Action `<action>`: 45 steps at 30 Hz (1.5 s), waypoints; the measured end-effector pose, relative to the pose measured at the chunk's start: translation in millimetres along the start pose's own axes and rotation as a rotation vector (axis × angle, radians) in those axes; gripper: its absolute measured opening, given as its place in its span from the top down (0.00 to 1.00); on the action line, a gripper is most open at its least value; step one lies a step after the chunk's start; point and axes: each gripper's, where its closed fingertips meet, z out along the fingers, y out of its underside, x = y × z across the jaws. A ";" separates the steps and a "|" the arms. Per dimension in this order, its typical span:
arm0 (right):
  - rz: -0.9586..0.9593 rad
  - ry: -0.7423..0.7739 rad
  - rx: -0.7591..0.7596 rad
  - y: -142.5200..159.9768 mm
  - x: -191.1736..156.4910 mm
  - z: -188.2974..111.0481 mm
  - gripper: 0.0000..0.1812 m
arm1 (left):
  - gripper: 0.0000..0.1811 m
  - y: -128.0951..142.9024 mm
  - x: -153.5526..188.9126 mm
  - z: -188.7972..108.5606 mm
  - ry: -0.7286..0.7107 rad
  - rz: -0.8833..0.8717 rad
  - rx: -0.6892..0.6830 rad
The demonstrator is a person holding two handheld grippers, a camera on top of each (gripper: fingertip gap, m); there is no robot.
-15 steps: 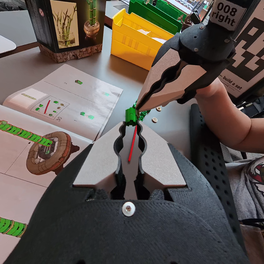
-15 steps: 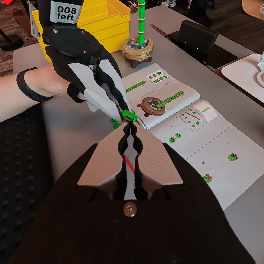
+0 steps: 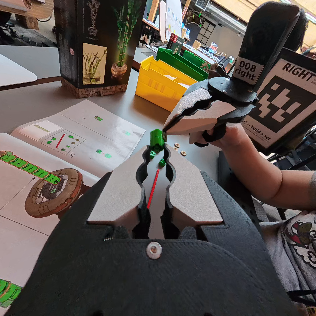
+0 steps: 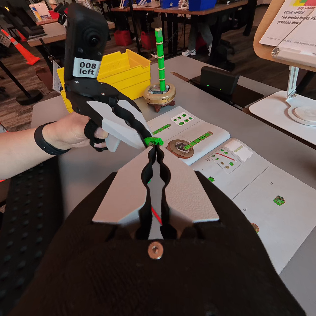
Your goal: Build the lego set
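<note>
Green lego piece is held up off the table at mid-scene, pinched at its lower end by the left gripper, whose jaws are clenched on it. The right gripper has its tips closed against the piece's right side; in the right wrist view a small tan-grey bit sits between the right gripper tips, touching the green lego piece, so it looks like a part is being pressed on. I can't tell if it's seated.

Below on the table: two loose green studs, a red axle, and tan round pieces just to the right. The instruction booklet lies open on the left. The bamboo model stands at the far side by the yellow bin.

Risks: the grip is on a small rounded end, so a sideways push from the right tips could twist the piece out and drop it among the loose bits. The tiny part could pop free if misaligned.
</note>
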 end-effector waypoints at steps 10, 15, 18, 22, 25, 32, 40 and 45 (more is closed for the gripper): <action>-0.023 -0.005 0.030 -5.2 -2.1 -3.0 1.00 | 0.93 -3.4 4.3 -0.5 0.056 -0.054 0.033; -0.035 -0.009 0.045 -7.6 -3.1 -4.3 1.00 | 0.93 -4.6 6.2 -1.0 0.072 -0.063 0.041; -0.040 -0.012 0.060 -9.7 -3.2 -5.4 0.99 | 0.93 -5.2 8.4 -1.4 0.096 -0.081 0.046; -0.052 0.004 0.063 -9.5 0.4 -7.0 0.99 | 0.93 -5.5 13.5 -0.6 0.138 -0.107 0.050; -0.087 0.005 0.068 -10.3 -0.2 -9.4 0.97 | 0.92 -6.7 17.1 -0.9 0.178 -0.145 0.060; -0.344 -0.093 0.071 -4.6 -17.9 -26.2 0.88 | 0.93 -0.7 25.7 -1.8 0.279 -0.209 0.015; -0.559 -0.044 0.040 5.9 -24.5 -23.5 0.94 | 0.92 10.4 31.9 2.7 0.311 -0.198 -0.055; -0.570 -0.039 0.038 6.4 -25.4 -23.4 0.96 | 0.93 9.1 30.2 2.0 0.305 -0.200 -0.047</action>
